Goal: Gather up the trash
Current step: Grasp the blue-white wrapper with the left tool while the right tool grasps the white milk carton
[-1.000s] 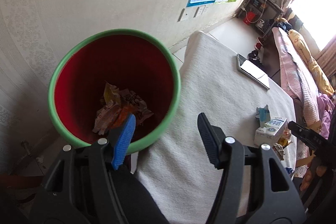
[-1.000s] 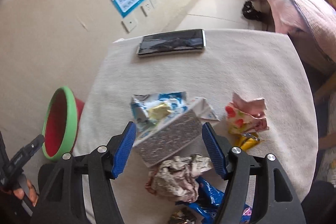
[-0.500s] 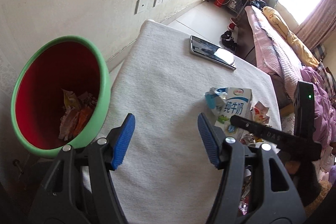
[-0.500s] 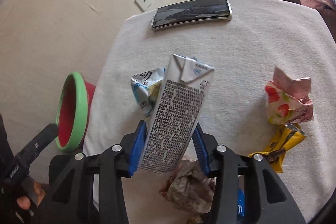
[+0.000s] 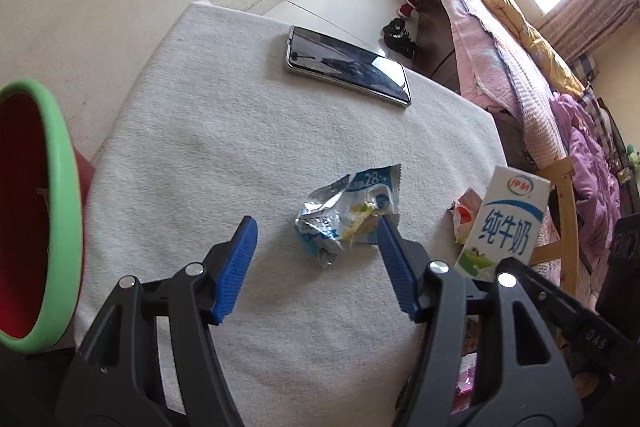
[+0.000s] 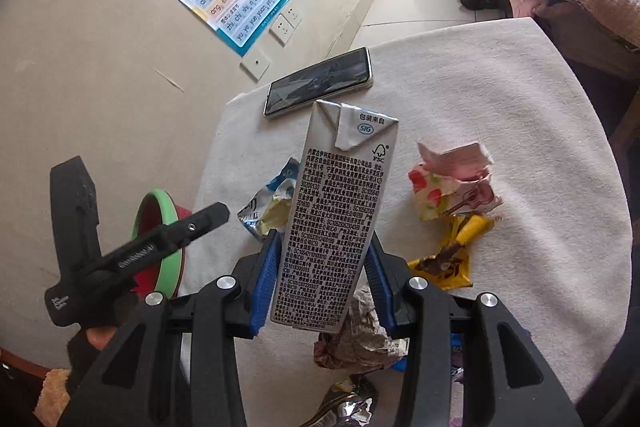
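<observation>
Two changes we log: right gripper (image 6: 322,281) jaws closed on milk carton (image 6: 340,211), now lifted off table (image 6: 500,99); left gripper (image 5: 316,267), half-open and empty, swung from bin (image 5: 52,211) to blue wrapper (image 5: 348,215), probably next pick.

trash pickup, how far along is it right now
Done: in the now views the red bin shows no contents. In hand: the right gripper is clamped on the milk carton; the left gripper, open, nears the blue wrapper. Left: strawberry wrapper, yellow wrapper, crumpled paper.
</observation>
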Action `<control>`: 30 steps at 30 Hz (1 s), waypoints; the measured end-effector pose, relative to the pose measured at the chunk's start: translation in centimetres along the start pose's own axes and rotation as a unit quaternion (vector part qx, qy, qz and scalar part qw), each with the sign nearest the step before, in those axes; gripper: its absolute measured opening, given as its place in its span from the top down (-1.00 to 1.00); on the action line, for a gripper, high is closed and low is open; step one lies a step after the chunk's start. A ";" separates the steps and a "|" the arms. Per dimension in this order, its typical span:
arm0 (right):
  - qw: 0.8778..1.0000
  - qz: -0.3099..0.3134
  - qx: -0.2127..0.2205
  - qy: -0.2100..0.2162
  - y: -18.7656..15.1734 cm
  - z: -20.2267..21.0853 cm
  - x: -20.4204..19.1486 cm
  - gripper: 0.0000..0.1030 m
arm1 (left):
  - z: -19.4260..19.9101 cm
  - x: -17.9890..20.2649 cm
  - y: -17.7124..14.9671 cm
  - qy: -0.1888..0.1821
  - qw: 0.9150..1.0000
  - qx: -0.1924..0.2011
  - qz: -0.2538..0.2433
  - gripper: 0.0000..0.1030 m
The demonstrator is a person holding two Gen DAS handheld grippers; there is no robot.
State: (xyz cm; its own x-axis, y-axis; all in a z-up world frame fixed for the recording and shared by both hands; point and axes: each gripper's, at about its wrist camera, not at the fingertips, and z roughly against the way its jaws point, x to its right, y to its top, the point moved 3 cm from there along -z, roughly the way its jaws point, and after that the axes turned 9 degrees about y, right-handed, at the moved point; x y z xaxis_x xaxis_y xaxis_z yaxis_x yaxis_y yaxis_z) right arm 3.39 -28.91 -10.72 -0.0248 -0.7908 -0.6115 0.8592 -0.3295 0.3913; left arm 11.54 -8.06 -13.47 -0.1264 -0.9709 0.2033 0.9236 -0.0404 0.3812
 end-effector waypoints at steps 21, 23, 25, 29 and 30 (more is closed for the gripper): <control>0.994 0.064 -0.079 0.026 -2.3 -4.0 -4.0 0.21 | 2.0 -6.1 -7.2 0.074 0.997 -0.013 0.036 0.14; 0.993 0.071 -0.089 0.022 -2.8 -4.5 -4.4 0.17 | 2.1 -7.2 -7.4 0.077 0.996 -0.012 0.052 0.10; 0.992 0.079 -0.094 0.014 -3.0 -4.8 -4.6 0.13 | 2.6 -7.9 -7.2 0.075 0.995 -0.003 0.068 0.07; 0.990 0.101 -0.098 -0.002 -3.5 -5.1 -4.9 -0.26 | 4.1 -8.1 -6.2 0.067 0.994 0.037 0.077 -0.19; 0.990 0.103 -0.099 -0.007 -3.5 -5.3 -5.0 -0.32 | 4.3 -8.0 -5.8 0.064 0.994 0.046 0.075 -0.25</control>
State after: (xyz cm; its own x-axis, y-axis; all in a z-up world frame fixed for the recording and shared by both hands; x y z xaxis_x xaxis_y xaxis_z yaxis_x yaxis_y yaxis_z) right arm 3.18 -21.11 -12.69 0.1559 -0.8384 -0.5222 0.9302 -0.0532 0.3633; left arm 5.58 0.98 -13.42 0.0631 -0.9867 0.1496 0.8910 0.1233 0.4369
